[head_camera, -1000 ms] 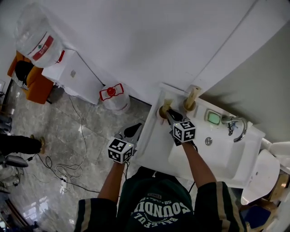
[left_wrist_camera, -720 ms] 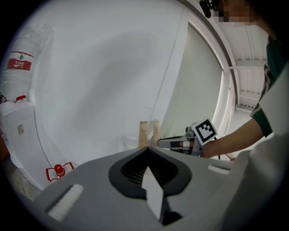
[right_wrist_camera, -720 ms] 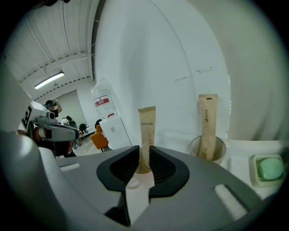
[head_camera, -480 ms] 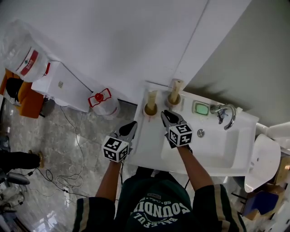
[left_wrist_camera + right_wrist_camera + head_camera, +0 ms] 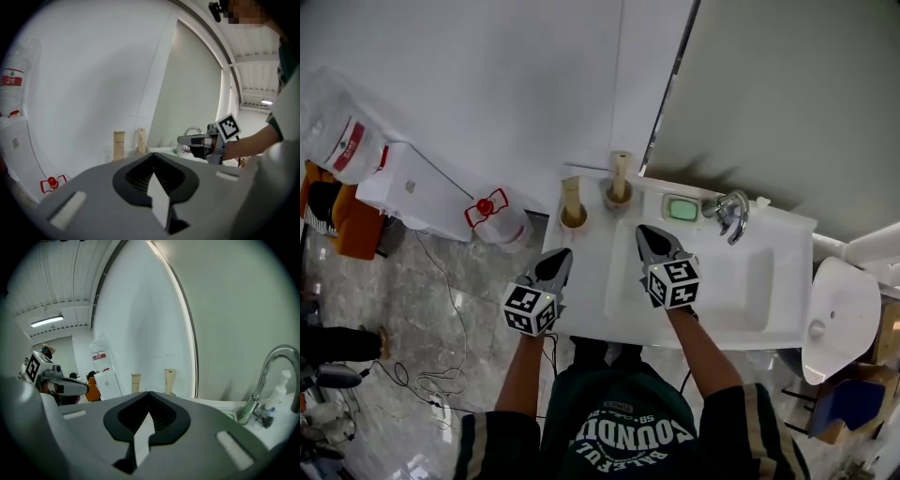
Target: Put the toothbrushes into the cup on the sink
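**Both claws shut and empty as 2 toothbrushes stand in cups at sink's back edge**

Your right gripper hangs above the white sink, just over the basin's left rim. Its jaws have just been closing and now meet tip to tip with nothing between them. Your left gripper hovers at the sink's left edge, its jaws also pressed together and empty. Neither claw touches anything.

At the sink's back left corner, the first toothbrush, a flat tan stick, stands upright in a round brown cup. Just along the back edge, the second toothbrush stands upright in a matching second cup. Both cups sit apart from your claws.

Further along the back edge lie a green soap bar in its dish and a curved chrome faucet. The sink is smooth and glossy and stands against a plain white wall. Below it, grey marbled floor tiles carry a red-capped water jug.
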`<action>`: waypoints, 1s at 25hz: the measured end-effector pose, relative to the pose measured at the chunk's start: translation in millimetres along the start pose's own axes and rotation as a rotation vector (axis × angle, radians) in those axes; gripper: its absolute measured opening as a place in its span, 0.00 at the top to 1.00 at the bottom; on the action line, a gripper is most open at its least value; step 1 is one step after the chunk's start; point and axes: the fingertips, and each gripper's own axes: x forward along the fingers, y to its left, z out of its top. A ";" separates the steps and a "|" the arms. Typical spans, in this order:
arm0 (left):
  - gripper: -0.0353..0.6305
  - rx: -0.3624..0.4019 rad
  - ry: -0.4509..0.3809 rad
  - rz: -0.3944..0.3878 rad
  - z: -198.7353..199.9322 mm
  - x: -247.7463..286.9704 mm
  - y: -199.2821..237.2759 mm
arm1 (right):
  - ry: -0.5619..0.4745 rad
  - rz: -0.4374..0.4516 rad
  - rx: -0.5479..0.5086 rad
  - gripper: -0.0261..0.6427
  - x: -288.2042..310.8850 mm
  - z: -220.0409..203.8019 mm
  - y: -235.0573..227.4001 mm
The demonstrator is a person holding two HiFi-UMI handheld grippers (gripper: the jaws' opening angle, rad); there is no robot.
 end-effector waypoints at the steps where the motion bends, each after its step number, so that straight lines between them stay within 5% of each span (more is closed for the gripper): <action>1: 0.87 0.006 -0.004 -0.004 1.9 2.1 -9.2 | -0.010 -0.008 0.000 0.96 -10.7 1.7 -5.7; 25: 0.87 0.101 -0.034 -0.105 7.0 29.1 -155.4 | -0.121 -0.156 0.018 0.96 -190.7 -29.8 -77.2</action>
